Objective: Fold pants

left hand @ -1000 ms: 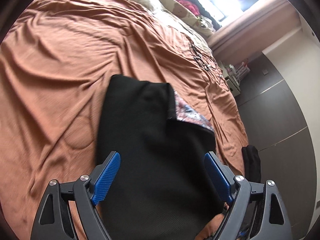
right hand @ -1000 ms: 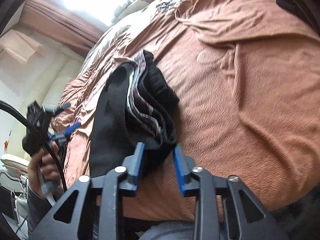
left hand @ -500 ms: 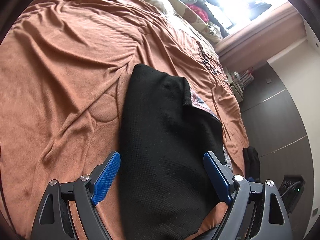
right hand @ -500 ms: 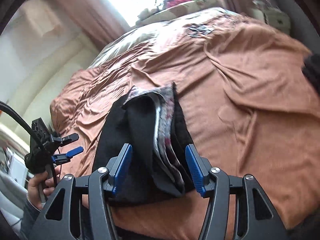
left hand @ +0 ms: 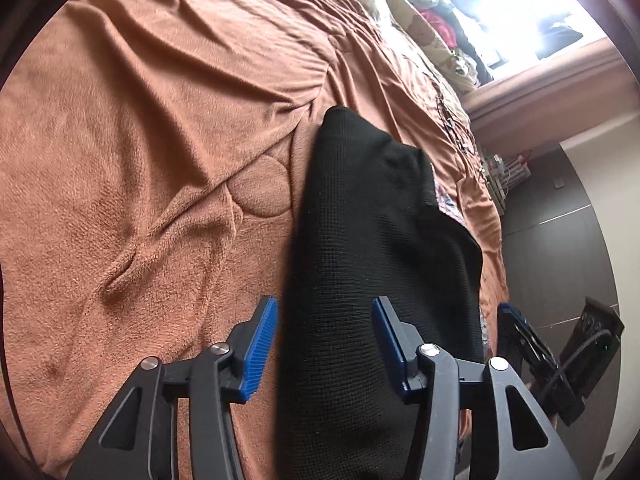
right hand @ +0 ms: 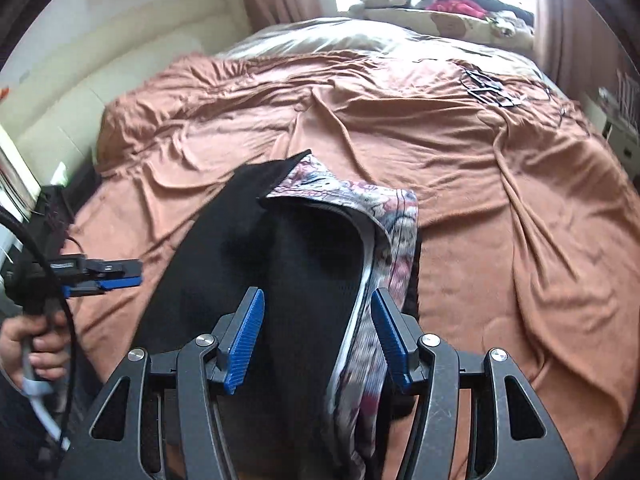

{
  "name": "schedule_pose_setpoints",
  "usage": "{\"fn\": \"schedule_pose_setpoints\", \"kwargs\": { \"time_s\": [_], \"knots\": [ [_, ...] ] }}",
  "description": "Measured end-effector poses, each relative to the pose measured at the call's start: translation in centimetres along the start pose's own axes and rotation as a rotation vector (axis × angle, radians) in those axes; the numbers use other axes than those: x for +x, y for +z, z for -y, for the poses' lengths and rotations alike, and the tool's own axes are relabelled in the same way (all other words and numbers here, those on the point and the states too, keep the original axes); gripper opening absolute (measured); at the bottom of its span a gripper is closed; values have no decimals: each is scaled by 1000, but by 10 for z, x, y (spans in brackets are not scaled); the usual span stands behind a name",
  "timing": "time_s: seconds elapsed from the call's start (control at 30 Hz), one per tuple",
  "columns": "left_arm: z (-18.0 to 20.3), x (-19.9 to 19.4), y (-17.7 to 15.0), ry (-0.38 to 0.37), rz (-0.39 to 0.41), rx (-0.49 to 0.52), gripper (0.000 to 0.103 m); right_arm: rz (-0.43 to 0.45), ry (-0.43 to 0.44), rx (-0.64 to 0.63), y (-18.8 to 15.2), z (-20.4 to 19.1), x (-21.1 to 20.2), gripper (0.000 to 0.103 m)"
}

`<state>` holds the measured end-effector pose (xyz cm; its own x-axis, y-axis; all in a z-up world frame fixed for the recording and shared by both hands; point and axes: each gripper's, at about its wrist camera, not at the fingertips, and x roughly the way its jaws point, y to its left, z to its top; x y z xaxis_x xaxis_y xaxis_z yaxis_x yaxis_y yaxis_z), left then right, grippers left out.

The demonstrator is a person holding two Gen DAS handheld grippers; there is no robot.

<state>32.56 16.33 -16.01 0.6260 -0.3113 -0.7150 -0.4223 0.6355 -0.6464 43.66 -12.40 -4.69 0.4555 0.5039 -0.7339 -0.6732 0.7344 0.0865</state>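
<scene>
Black pants (left hand: 372, 248) with a flowered lining (right hand: 384, 216) lie folded in a long bundle on the brown bedspread (left hand: 140, 160). My left gripper (left hand: 324, 308) hangs over their near end with its jaws closing. The black cloth fills the gap between them, and the left pad (left hand: 262, 344) stands just clear of the cloth's edge. My right gripper (right hand: 317, 298) is open above the other end, with black cloth and striped lining between its pads but not pinched. A hand (right hand: 36, 344) holds the left gripper (right hand: 120, 274) at the left of the right wrist view.
The bedspread (right hand: 500, 220) spreads wide and wrinkled around the pants. Pillows and a pile of clothes (right hand: 452, 0) sit by the bright window. Small dark items (right hand: 486, 88) lie at the far right of the bed. Dark cupboard doors (left hand: 560, 240) stand beyond the bed's edge.
The left jaws have narrowed around the pants and the gripper has sunk closer. The right gripper let go of the folded edge, widened, rolled upright and drew back.
</scene>
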Motion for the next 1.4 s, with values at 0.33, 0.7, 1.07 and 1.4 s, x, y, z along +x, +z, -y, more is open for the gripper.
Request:
{"fn": "schedule_pose_setpoints", "kwargs": {
  "time_s": [0.33,0.7,1.07,1.4],
  "knots": [
    [-7,8,6,3,-9,-20,50,-66,-92,-137,48,-8,56,54],
    [-10,14,14,7,-13,-27,50,-136,-121,-260,77,-33,109,54],
    [-3,19,18,13,-26,2,50,-84,-62,-30,93,21,118,23],
    [0,27,19,-1,-35,3,50,-76,-3,284,81,86,128,10]
  ]
}}
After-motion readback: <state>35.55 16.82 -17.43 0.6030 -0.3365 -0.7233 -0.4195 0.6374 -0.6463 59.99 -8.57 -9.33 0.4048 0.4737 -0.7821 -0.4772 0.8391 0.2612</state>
